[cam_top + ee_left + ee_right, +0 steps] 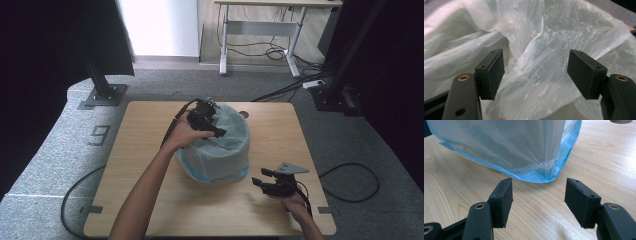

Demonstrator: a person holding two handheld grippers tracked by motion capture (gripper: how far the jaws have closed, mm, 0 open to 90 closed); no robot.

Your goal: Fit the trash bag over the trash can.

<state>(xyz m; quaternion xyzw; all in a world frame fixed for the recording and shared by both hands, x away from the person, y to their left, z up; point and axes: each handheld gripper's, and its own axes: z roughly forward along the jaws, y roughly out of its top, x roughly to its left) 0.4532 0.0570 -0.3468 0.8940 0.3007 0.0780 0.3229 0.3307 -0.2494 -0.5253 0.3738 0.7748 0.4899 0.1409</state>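
You're hovering the left tool (212, 126) over the mouth of the bin (220, 167) that's sitting mid-desk (150, 190), jaws spread wide and clamping nothing, with the crumpled plastic liner (544, 50) bunching up between and beyond the pads. Your right tool (263, 181) is waiting low near the bin's base, also released, looking straight at the blue hem (534, 176) where the film is draping down to the wood. That liner is looking feather-light, limp and slick, and I'd judge it's tearing easily if you're yanking. You're better off pinching a gathered fold near the rim, where several layers are doubling up, rather than a single taut sheet.
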